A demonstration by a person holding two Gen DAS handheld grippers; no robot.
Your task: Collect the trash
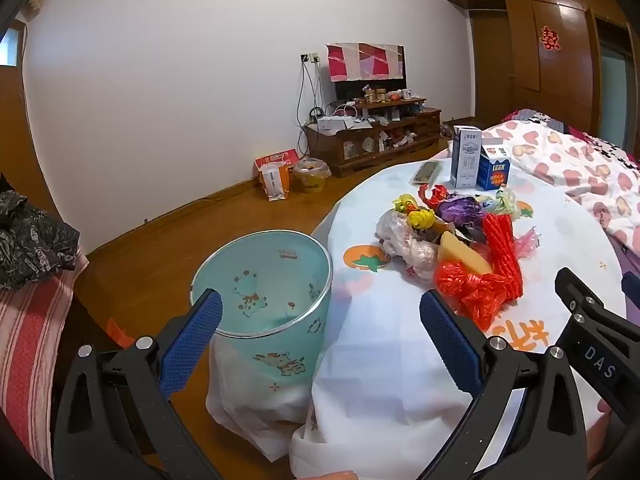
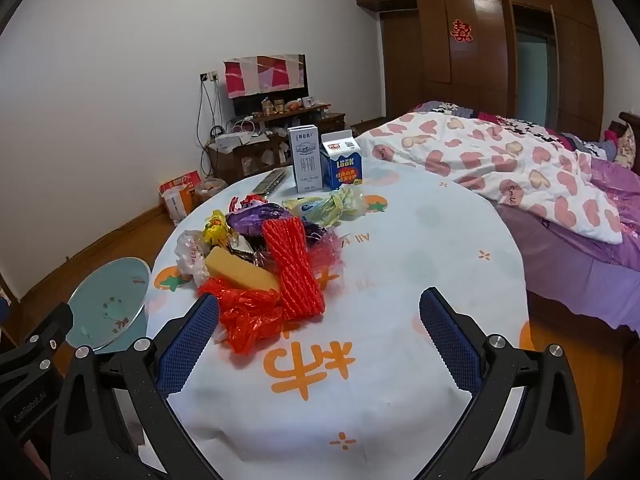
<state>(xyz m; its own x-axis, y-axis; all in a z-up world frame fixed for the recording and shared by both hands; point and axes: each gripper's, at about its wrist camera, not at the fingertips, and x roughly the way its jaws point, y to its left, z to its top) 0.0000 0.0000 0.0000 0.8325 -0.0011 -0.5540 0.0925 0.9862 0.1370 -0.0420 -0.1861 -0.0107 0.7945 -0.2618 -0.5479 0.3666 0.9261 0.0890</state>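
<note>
On the round tabletop (image 2: 400, 280), covered with a white cloth printed with orange fruit, the trash lies in one heap toward the left half. Nearest to me sit a crumpled red plastic bag (image 2: 240, 316) and a red ribbed bundle (image 2: 296, 268), touching each other, with a yellow sponge block (image 2: 240, 272) just behind the bag. Farther back I see a purple wrapper (image 2: 256, 216), a yellow wrapper (image 2: 216, 226), a whitish plastic bag (image 2: 190, 254) and a pale green one (image 2: 332, 206). Two cartons stand upright beyond the heap, a tall grey-white carton (image 2: 306, 160) and a shorter blue carton (image 2: 342, 162), just beside each other.

Beside the tabletop's left edge, the light blue bin (image 1: 276, 292) with giraffe prints stands open and looks empty inside.

Both my left gripper (image 1: 320, 320) and my right gripper (image 2: 320, 324) hover with jaws spread wide, nothing between them. The right gripper's jaws sit just in front of the red bag.
</note>
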